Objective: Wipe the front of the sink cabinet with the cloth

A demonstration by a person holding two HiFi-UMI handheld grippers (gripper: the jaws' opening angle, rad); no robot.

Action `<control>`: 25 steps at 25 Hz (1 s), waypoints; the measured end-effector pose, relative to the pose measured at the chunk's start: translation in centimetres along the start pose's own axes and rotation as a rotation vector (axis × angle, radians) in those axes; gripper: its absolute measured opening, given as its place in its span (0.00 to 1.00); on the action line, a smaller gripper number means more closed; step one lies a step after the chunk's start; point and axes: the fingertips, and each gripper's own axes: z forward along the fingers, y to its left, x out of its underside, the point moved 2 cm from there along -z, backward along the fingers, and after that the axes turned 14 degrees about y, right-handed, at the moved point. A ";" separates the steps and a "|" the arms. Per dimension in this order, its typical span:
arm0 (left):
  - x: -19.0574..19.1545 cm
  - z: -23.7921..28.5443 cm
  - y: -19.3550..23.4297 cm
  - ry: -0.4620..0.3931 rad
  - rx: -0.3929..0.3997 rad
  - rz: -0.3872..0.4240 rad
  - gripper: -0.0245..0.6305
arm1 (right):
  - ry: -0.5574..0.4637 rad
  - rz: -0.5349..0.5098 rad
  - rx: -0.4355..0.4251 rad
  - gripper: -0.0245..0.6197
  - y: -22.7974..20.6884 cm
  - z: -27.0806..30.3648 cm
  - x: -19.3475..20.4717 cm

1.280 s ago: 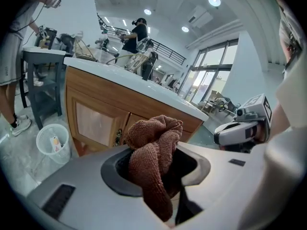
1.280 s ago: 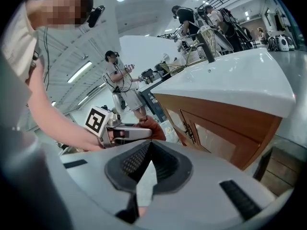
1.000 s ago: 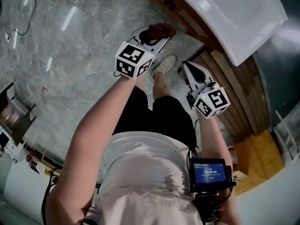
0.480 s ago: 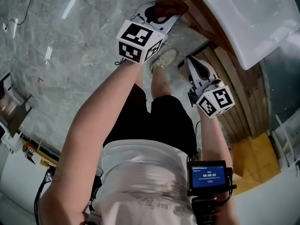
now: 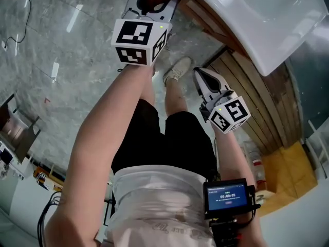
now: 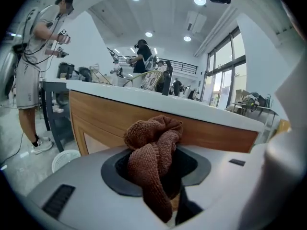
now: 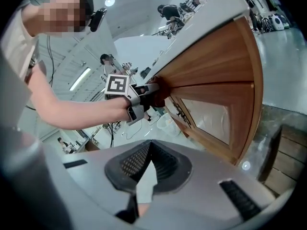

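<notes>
Jaws on the left gripper point(image 6: 160, 174) are clamped on the brown cloth point(image 6: 153, 143). The right gripper point(image 7: 144, 176) has its jaws squeezed together on nothing and sits off to the side, clear of the wood. That white slotted basket point(image 6: 64, 159) is on the floor by the sink cabinet point(image 6: 96, 119), but I can't see what's inside it. The cloth's long axis runs roughly up and down in the left gripper view. Its bunched top end points at the cabinet front, up against the wood just under the white sink point(image 5: 257, 14) rim, and the loose tail hangs down between the jaws.
</notes>
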 end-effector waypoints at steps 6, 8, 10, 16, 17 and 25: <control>0.3 -0.2 -0.5 0.002 -0.042 -0.007 0.28 | -0.010 0.019 0.014 0.06 -1.2 -0.7 0.1; 0.4 -0.4 -0.9 0.008 -0.048 -0.007 0.28 | -0.009 0.022 0.017 0.06 -1.3 -0.9 0.2; 0.6 -0.6 -1.6 0.011 -0.046 -0.001 0.28 | -0.012 0.027 0.020 0.06 -1.4 -0.9 0.1; 1.2 -0.5 -4.2 0.012 -0.033 -0.003 0.28 | -0.019 0.048 0.020 0.06 -1.6 -0.9 0.3; 1.3 -0.5 -4.7 0.014 -0.029 -0.002 0.28 | -0.018 0.048 0.019 0.06 -1.6 -0.9 0.3; 3.0 -1.0 -11.5 0.050 0.093 0.088 0.28 | -0.032 0.066 0.027 0.06 -2.1 -1.5 0.8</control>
